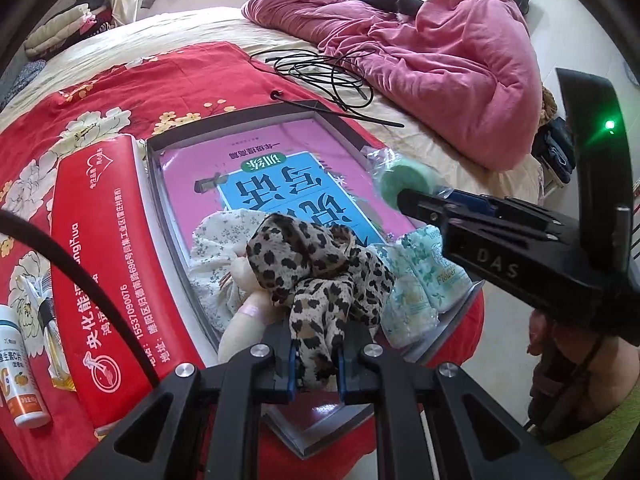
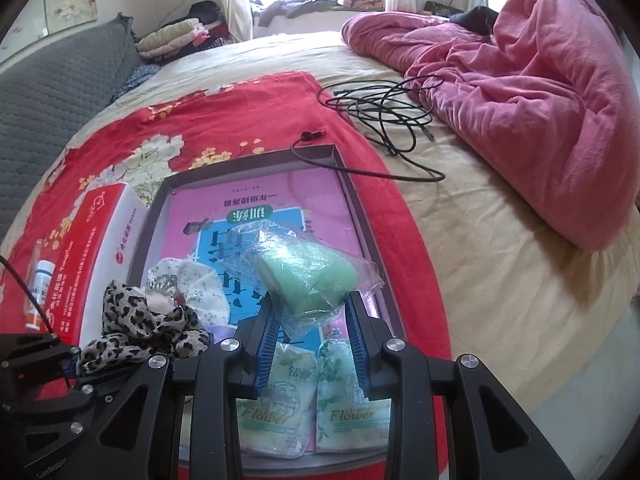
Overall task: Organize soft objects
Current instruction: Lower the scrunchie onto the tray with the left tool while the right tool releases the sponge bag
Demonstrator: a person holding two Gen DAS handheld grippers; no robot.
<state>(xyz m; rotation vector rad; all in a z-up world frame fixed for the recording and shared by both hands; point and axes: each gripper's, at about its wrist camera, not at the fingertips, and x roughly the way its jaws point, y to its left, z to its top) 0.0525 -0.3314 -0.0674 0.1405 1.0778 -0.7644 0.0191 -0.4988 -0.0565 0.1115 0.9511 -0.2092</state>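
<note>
A grey shallow box (image 1: 154, 184) (image 2: 352, 196) lies on a red floral cloth on the bed, with a pink and blue book inside. My left gripper (image 1: 316, 354) is shut on a leopard-print scarf (image 1: 320, 272) (image 2: 140, 320) that drapes over a cream floral cloth (image 1: 216, 248) (image 2: 192, 284) in the box. My right gripper (image 2: 310, 312) (image 1: 404, 200) is shut on a green sponge in a clear plastic bag (image 2: 308, 276) (image 1: 394, 178), held above the box. Two "Flower" tissue packs (image 2: 316, 412) (image 1: 420, 280) lie in the box's near end.
A red and white carton (image 1: 96, 272) (image 2: 96, 256) lies left of the box. A white pill bottle (image 1: 20, 376) is at the far left. A tangled black cable (image 1: 332, 72) (image 2: 388, 116) and a pink quilt (image 1: 440, 64) (image 2: 540, 100) lie beyond.
</note>
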